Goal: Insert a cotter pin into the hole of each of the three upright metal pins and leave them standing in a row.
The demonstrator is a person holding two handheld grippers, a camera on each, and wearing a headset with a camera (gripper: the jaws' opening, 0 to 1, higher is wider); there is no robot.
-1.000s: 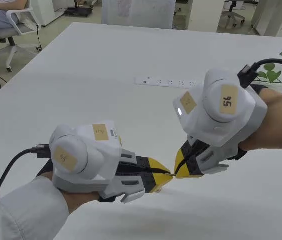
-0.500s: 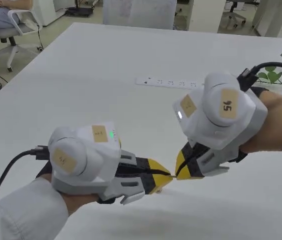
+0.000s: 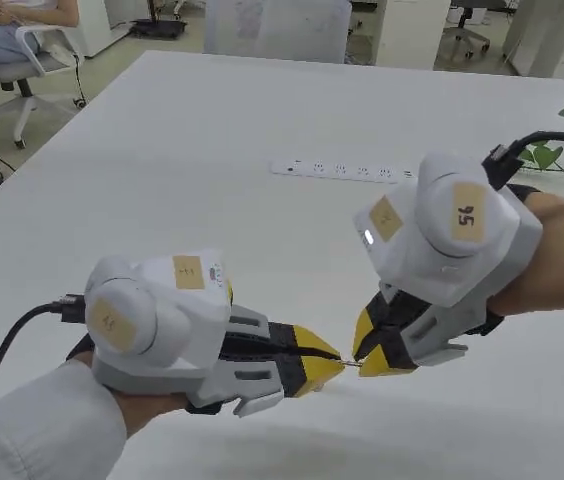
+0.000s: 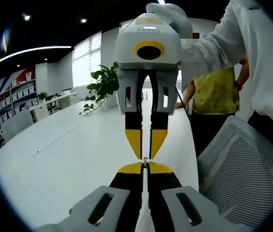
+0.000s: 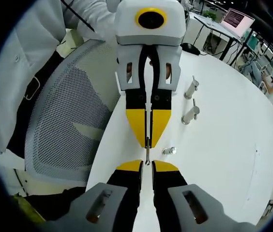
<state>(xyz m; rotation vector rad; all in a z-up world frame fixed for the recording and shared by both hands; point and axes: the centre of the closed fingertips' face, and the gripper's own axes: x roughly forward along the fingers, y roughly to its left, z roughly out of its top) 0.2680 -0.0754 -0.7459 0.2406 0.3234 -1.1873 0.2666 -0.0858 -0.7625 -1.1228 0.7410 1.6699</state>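
Grippers barely shift, still tip to tip. Left gripper [image 3: 335, 362] clenches the cotter pin [image 5: 147, 151]. Right gripper [image 3: 366, 363] jaws are near-closed at its end, grip unclear. Three metal pins [image 5: 190, 114] sit at 2 o'clock of the tips in the right gripper view.

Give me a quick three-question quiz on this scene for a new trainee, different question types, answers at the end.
1. True or false: the left hand-held gripper and the right hand-held gripper meet tip to tip over the white table.
2. Multiple choice: how many metal pins are on the table in the right gripper view? A one, B three, C five.
3. Short answer: what thin part does the left hand-held gripper pinch at its tip?

Key: 1 true. 2 B. 3 a cotter pin.
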